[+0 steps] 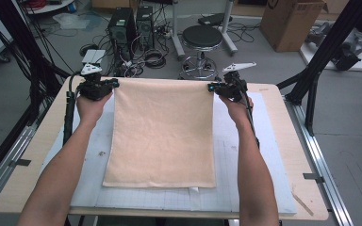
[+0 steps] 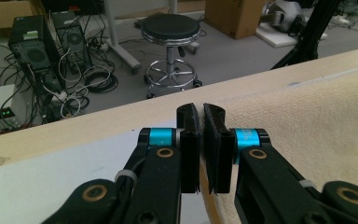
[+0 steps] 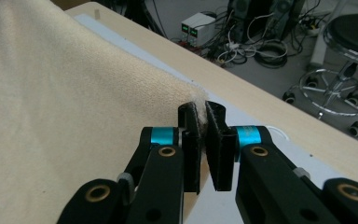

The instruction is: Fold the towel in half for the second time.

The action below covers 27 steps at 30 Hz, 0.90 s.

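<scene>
A cream towel (image 1: 162, 134) lies spread over the white mat (image 1: 264, 155) on the table, its far edge raised off the surface. My left gripper (image 1: 112, 84) is shut on the towel's far left corner. In the left gripper view, the gripper (image 2: 200, 122) pinches the cloth edge, and the towel (image 2: 307, 135) stretches away to the right. My right gripper (image 1: 213, 87) is shut on the far right corner. The right gripper view shows the gripper (image 3: 201, 119) with a tuft of towel (image 3: 74, 116) caught between the pads. The near edge of the towel rests on the mat.
The wooden table (image 1: 283, 122) ends just beyond the grippers. Past it on the floor stand a black stool (image 1: 201, 42), computer towers (image 1: 132, 26), tangled cables and a cardboard box (image 1: 290, 21). Black frame posts (image 1: 318, 70) flank the table on both sides.
</scene>
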### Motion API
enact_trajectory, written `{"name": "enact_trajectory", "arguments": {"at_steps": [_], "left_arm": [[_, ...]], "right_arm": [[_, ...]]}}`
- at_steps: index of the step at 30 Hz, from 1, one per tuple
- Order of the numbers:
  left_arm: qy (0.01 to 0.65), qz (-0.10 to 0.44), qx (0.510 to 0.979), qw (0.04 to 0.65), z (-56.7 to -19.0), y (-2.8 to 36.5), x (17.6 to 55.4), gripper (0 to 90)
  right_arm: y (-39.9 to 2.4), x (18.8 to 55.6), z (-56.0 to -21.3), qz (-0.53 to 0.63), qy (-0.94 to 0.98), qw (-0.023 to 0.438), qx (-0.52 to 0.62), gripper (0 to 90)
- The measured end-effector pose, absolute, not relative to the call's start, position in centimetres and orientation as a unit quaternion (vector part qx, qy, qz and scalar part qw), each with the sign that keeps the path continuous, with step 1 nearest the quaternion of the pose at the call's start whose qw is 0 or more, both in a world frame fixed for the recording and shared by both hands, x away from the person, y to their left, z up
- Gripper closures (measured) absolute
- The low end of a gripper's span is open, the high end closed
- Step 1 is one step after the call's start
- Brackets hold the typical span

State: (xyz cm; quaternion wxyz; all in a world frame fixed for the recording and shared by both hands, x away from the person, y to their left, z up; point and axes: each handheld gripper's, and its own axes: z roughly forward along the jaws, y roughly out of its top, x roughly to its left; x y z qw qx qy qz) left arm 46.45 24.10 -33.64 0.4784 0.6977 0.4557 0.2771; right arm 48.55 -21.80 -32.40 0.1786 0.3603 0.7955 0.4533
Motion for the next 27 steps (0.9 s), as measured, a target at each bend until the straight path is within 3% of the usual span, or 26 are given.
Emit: {"name": "enact_trajectory", "arguments": {"at_steps": [12,27], "left_arm": [[0.439,0.265,0.693,0.507,-35.2,25.1,44.1,84.9],[0.404,0.253,0.702,0.530,-35.7,25.5,41.4,84.9]], "right_arm": [[-21.8,47.4,-32.5,0.465,0.804,0.133,0.347,85.6],[-23.4,44.2,-34.4,0.485,0.804,0.115,0.324,85.5]]}}
